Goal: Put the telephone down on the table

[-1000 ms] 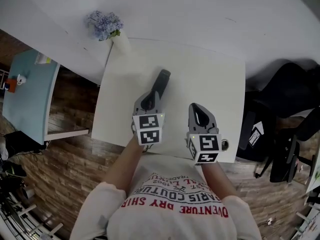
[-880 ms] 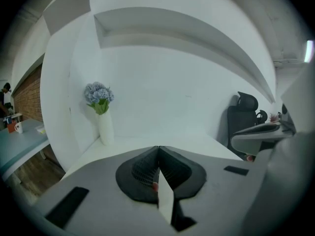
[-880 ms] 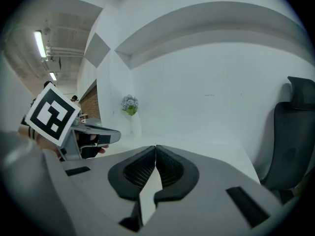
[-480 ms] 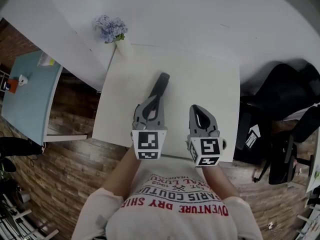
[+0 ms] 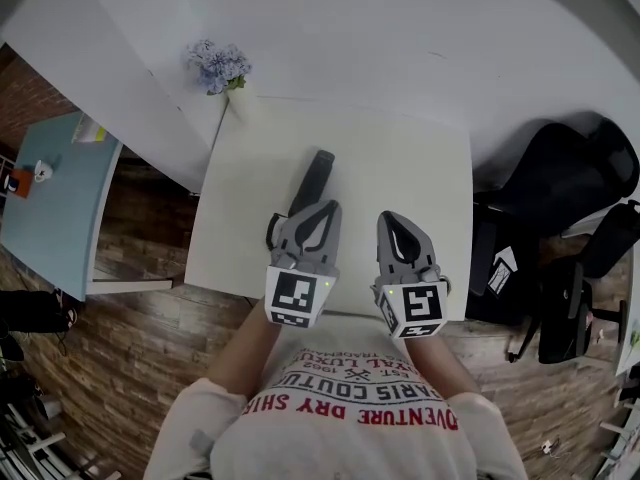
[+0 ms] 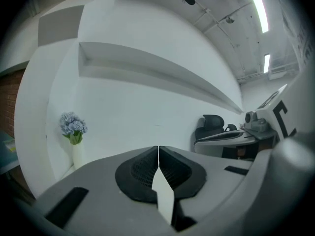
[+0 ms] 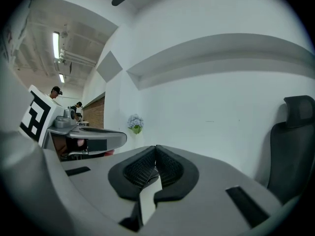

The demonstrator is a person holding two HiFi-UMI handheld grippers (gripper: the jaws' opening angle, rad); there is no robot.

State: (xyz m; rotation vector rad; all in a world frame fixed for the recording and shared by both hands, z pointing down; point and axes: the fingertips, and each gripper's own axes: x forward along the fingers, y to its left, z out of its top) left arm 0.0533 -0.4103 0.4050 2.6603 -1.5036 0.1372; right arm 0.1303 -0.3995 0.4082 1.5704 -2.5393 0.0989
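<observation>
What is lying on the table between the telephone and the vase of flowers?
Nothing: in the head view only bare white table separates the telephone and the vase.

Office-type workroom, by my reading. I stand at white desk (image 5: 400,158) set against plain white wall; black office chairs (image 5: 560,183) alongside, pale-blue desk (image 5: 55,203) to left. Strip lights (image 6: 257,6) on bare ceiling. Wood-pattern floor (image 5: 130,348), brick wall section (image 7: 96,113). Flower vase (image 5: 222,68) at desk's far corner.
</observation>
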